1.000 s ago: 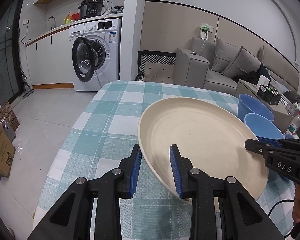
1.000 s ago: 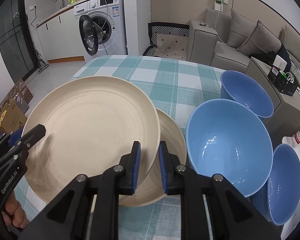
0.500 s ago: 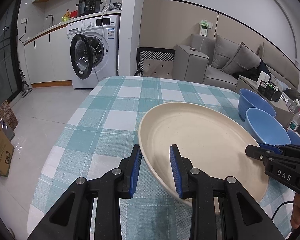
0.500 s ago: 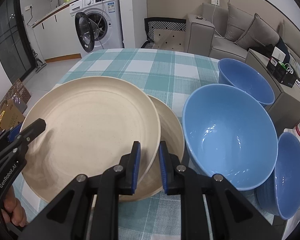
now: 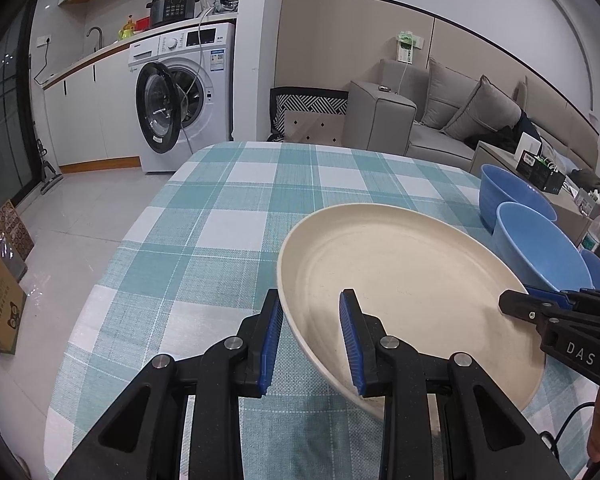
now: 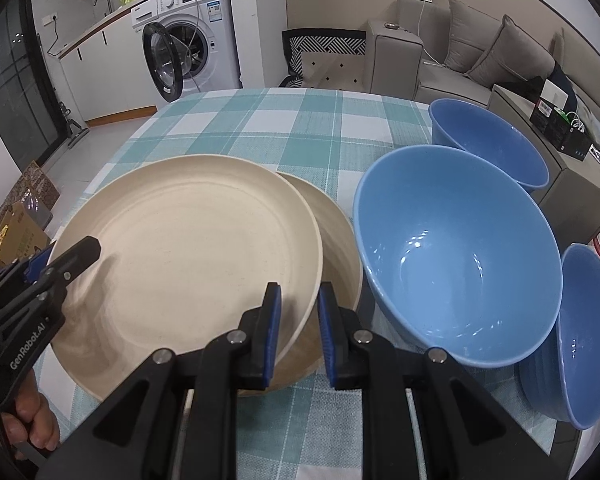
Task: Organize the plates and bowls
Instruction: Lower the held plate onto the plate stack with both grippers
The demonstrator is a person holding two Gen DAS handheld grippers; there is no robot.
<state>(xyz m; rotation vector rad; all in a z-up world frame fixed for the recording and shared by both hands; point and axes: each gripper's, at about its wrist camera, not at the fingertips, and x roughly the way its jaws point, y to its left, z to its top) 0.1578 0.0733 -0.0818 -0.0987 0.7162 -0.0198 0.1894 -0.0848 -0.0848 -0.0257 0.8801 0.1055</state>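
I have the upper cream plate (image 6: 188,240) pinched at two spots on its rim: my left gripper (image 5: 312,344) has its jaws narrowed onto the near-left edge, one pad under and one inside the dish, and my right gripper (image 6: 298,332) has its jaws nearly closed on the right-hand edge. The plate hangs low over a second cream plate (image 6: 332,236) that rests on the checked counter (image 5: 236,200), overlapping it but sitting off-centre toward the left, so I judge the step in hand is lowering one plate onto the other to form a stack. The main risk, as I see it, is that offset: if I let go here, the upper plate could land with its rim riding on the lower one, rock and slide toward the left side of the counter. Both grips bite only a thin lip, so uneven lowering between the two hands could twist the plate out of one set of pads. My right jaws also straddle the upper rim just above the lower plate, and pressing down further could jam a pad against it. Just beside the plates stands a large blue bowl (image 6: 456,252), with a farther blue bowl (image 6: 488,140) behind it and a third blue bowl (image 6: 580,336) at the near right edge; shifting the plate rightward to centre it brings my right gripper close to the large bowl's wall.
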